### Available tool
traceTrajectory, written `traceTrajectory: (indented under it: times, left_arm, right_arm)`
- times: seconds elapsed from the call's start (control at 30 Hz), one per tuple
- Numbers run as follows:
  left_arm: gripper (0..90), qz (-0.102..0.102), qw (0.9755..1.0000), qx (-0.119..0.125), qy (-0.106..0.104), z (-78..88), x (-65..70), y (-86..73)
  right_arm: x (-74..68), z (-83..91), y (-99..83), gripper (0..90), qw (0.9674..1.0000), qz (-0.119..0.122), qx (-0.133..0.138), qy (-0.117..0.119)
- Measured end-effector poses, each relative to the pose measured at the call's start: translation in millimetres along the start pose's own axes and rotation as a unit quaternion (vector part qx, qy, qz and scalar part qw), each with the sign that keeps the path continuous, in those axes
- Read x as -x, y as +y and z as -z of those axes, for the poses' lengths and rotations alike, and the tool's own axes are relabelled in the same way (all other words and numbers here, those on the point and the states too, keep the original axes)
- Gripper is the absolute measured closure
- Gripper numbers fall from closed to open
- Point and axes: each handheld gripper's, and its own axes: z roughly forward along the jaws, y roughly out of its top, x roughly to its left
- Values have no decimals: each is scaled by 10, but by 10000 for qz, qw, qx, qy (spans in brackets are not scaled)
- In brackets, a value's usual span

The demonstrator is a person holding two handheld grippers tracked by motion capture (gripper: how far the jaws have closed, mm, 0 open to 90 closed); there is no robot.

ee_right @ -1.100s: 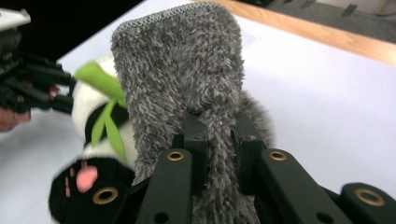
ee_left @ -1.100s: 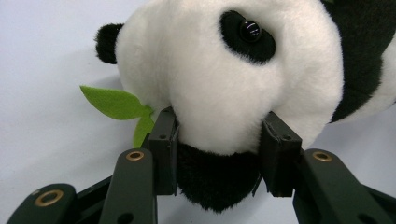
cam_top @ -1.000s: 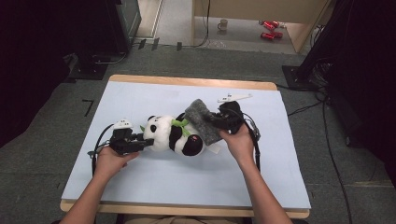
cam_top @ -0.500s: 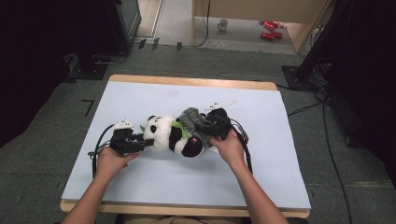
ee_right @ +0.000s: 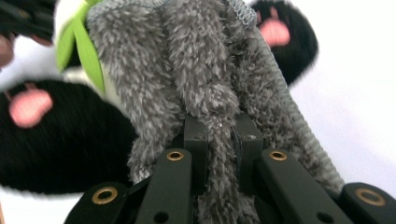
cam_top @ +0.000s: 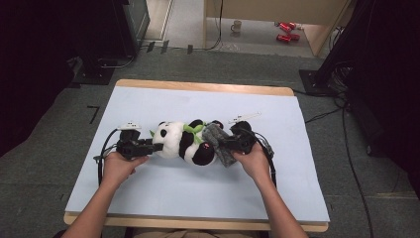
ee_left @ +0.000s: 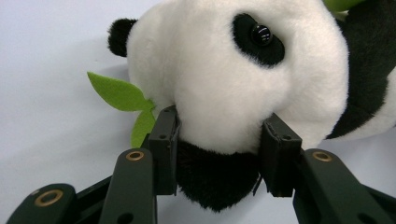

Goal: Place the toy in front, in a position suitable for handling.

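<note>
A black-and-white plush panda [cam_top: 184, 142] with green felt leaves lies on its side in the middle of the pale blue mat [cam_top: 163, 186]. My left gripper [cam_top: 156, 147] is shut on the panda's head [ee_left: 224, 79], both pads pressed into the fur near the black ear. A grey fuzzy cloth [cam_top: 220, 144] lies against the panda's lower body and black feet. My right gripper [cam_top: 225, 144] is shut on a fold of that grey cloth [ee_right: 205, 88], its jaws nearly together. The panda's pink-soled feet [ee_right: 29, 106] flank the cloth.
The mat covers a wooden table [cam_top: 198, 87]. A small white object [cam_top: 244, 117] lies on the mat behind the right hand. Cables trail from both grippers. Dark stands, a mug [cam_top: 236, 25] and red items [cam_top: 284, 30] sit on the floor beyond the table.
The right hand has come down and moved left, bringing the grey cloth from above the panda down against its lower body. The left hand and the panda's head stayed put.
</note>
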Motion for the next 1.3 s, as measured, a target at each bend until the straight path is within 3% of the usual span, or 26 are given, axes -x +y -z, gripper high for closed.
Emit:
traceTrajectory:
  times: [0.2,0.3,0.43,0.63,0.83,0.97,1.3]
  left_arm:
    - [567,167,9998,73,-55,-20,-45,49]
    - [577,245,9996,121,-54,-36,-50,72]
    - [586,189,9997,123,-22,-51,-43,84]
    - [585,110,9999,127,-5,-49,-30,71]
    - [584,54,9999,133,38,-50,-7,62]
    - [584,20,9999,113,82,-49,8,62]
    - [583,-95,9999,30,108,-48,18,49]
  right_arm:
    - [72,25,-106,805,9992,-137,-327,-166]
    - [127,76,-136,805,9976,-247,-514,-396]
    - [121,265,-82,806,9979,-351,-293,-460]
    - [-125,559,129,805,9993,-115,169,-329]
    - [-331,712,255,804,9984,102,491,-262]
    - [-455,679,297,801,9977,282,577,-200]
    - [-600,416,269,802,9981,610,75,2]
